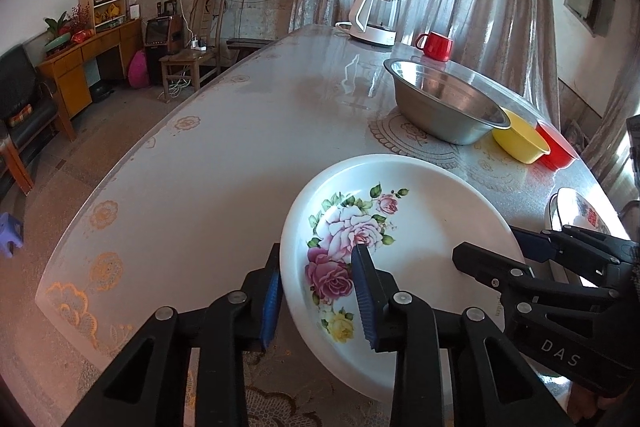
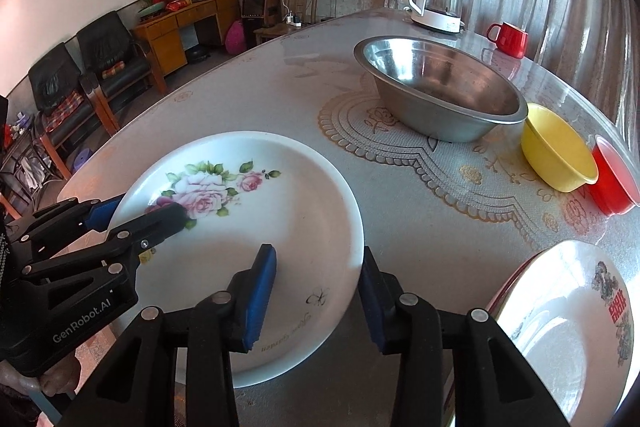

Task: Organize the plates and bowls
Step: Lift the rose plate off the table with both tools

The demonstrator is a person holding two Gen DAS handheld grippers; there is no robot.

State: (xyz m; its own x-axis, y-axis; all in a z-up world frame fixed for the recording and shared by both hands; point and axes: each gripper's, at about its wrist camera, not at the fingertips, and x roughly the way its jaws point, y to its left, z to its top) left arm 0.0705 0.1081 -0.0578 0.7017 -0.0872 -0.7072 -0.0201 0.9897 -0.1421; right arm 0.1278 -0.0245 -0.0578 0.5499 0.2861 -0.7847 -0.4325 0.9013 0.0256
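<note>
White rose-patterned plate is straddled at its rim by both my left gripper and right gripper, jaws parted and not clamped; ahead, steel basin, yellow bowl, red bowl remain unstacked, so sorting looks barely begun.

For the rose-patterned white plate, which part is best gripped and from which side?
Grip the raised rim of the rose plate, one finger inside and one outside. It is shallow and wide, so only the edge fits the jaws. Both hand-held grippers straddle opposite rims: the left on its left edge, the right on its right edge. Jaws look open around the rim.
</note>
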